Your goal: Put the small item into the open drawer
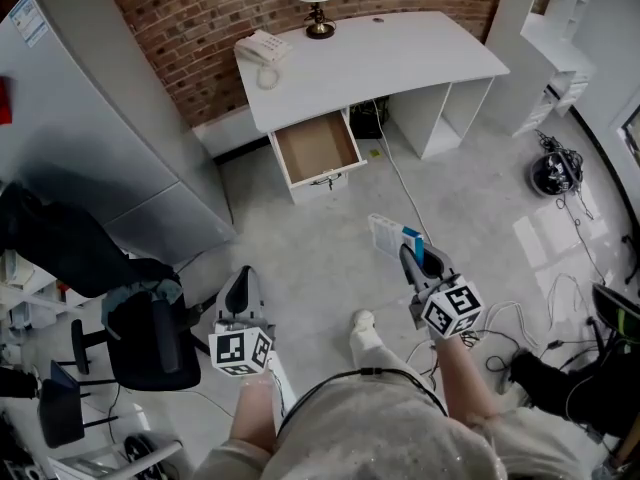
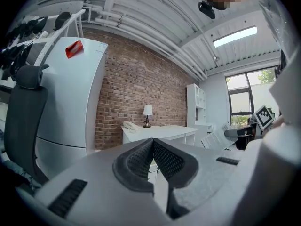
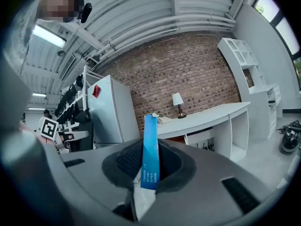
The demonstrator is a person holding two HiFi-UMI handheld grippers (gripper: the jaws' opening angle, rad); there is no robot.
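Faces the open drawer under a white desk, cable across the floor between. Clamps a blue-edged packet in the right gripper; holds the left gripper low, jaws together.

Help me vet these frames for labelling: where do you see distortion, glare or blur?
Head view: even light, sharp, bright window patches on the floor at right. Left gripper view: strong fisheye bending, black corners, ceiling light strip glaring. Right gripper view: same fisheye; the blue packet in the right claw is sharp.
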